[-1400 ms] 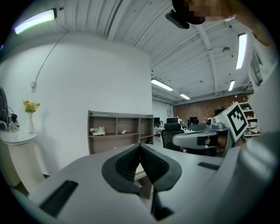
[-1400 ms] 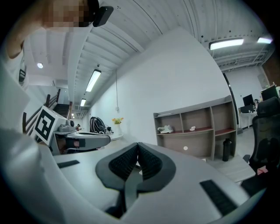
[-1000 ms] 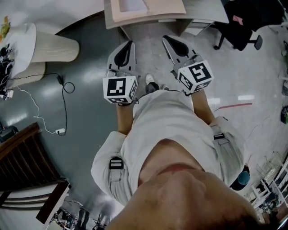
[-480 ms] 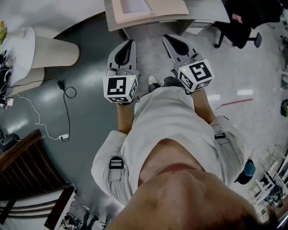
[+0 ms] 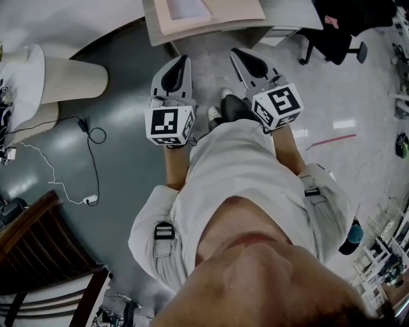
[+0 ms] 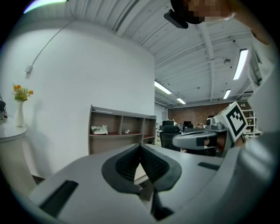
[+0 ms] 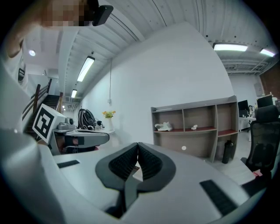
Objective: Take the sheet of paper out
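Paper sheet (image 5: 186,7) on desk (image 5: 291,14), left gripper (image 5: 184,60), right gripper (image 5: 236,53), jaws closed, empty, chair (image 5: 332,37) beside

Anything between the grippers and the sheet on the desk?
Nothing visible. The left gripper and right gripper, both shut and empty, are held over the floor, short of the desk. The sheet lies uncovered on a beige folder there.
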A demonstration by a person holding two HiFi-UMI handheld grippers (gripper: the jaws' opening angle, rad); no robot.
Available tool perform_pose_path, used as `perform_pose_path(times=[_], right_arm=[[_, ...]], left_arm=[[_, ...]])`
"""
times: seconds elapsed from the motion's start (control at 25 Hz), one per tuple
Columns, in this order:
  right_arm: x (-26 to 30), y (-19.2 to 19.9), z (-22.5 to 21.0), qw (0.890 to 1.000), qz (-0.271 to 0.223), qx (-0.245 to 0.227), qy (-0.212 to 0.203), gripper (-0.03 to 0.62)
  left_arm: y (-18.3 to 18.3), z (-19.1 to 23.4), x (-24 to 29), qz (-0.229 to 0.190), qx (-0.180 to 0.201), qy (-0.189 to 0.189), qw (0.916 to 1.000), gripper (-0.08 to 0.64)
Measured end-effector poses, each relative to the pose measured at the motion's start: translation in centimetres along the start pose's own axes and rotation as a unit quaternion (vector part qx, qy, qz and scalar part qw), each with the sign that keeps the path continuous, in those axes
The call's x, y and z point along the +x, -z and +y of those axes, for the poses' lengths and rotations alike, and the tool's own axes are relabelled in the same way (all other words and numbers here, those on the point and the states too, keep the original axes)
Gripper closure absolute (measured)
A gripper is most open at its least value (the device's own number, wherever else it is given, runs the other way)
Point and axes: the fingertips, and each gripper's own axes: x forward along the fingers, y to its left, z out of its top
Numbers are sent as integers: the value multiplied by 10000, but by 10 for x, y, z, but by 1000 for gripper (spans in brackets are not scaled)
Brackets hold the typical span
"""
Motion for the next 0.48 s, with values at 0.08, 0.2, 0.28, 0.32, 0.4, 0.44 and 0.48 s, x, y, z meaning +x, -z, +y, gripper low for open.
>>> perform_pose_path(times=[0.08, 0.2, 0.28, 0.32, 0.4, 0.44, 0.48], right_arm=[[5, 0, -1, 10000, 13, -17, -17, 572], [13, 0, -4, 10000, 28, -50, -63, 572], [17, -1, -7, 9999, 28, -51, -99, 572], [20, -2, -9, 9999, 21, -48, -119, 572], [27, -4, -14, 9999, 3, -37, -155, 572], [31, -5, -17, 9998, -4, -27, -173, 572], [35, -5, -20, 9998, -9, -16, -193, 572]], left_arm=[[1, 4, 2, -3, -9, -22, 10000, 549], [1, 11, 7, -5, -16, -96, 10000, 549], [-1, 14, 11, -3, -14, -134, 9999, 549], [-1, 15, 14, 0, -8, -152, 9999, 549], [-3, 19, 20, 9, 5, -189, 9998, 549], [-3, 21, 23, 15, 8, -204, 9998, 549], [-3, 24, 27, 25, 11, -219, 9998, 548]])
